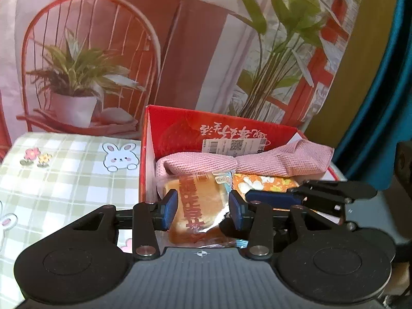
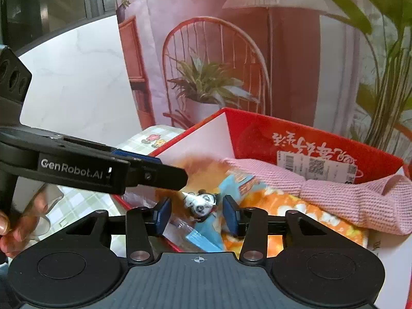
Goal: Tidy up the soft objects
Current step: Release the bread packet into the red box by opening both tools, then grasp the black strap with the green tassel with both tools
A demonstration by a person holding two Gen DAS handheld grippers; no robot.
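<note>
Left wrist view: left claw (image 1: 203,209) grasps a wrapped bread (image 1: 199,206), lengthwise toward the camera, over the red box (image 1: 146,154); right claw (image 2: 197,215) released.

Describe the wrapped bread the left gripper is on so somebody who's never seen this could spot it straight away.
Find the red cardboard box on the checked bunny tablecloth. At its near edge, below the pink knitted cloth, the packaged bread sits between the left gripper pads. Unlike the orange floral pack beside it, it is a golden-brown bun in clear plastic with large red characters.
</note>
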